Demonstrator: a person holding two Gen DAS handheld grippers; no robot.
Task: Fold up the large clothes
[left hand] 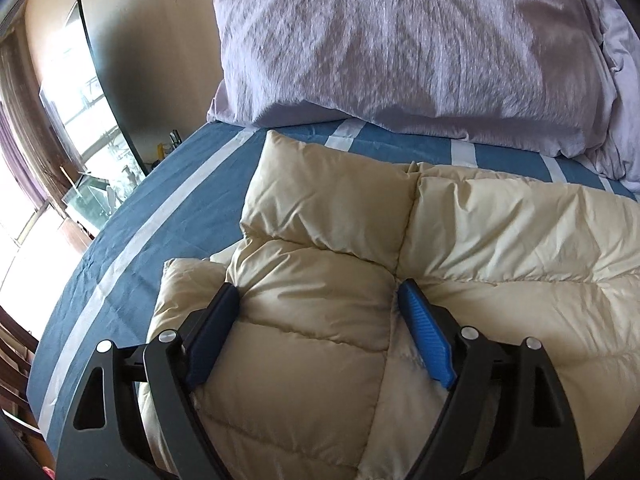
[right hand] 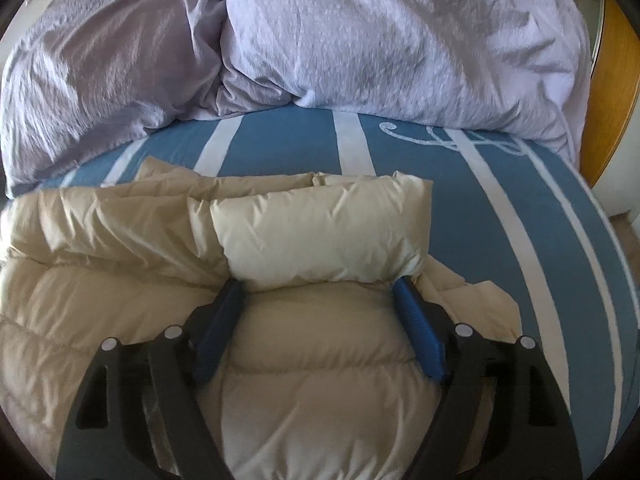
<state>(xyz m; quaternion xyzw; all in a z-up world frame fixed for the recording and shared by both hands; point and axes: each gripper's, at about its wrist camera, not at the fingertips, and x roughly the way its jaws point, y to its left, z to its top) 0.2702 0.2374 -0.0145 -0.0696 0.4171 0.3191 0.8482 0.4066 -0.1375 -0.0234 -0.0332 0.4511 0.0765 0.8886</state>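
Note:
A cream quilted puffer jacket (left hand: pixel 500 232) lies bunched on the blue striped bed sheet (left hand: pixel 180 200). My left gripper (left hand: pixel 316 292) stands open, low over the jacket's left part. A puffy fold bulges up between its blue pads (left hand: pixel 424 332), which stand wide on either side. In the right wrist view the same jacket (right hand: pixel 320 232) shows a folded, pillow-like section. My right gripper (right hand: pixel 318 292) is open just in front of that section, with padded fabric swelling between its pads (right hand: pixel 416 328). I cannot tell whether the pads touch the fabric.
A crumpled lilac duvet (left hand: pixel 400 40) is heaped along the far side of the bed (right hand: pixel 460 200). A dark-framed screen (left hand: pixel 80 100) and a bright window stand off the bed's left edge. Orange wood (right hand: pixel 612 80) rises at the right.

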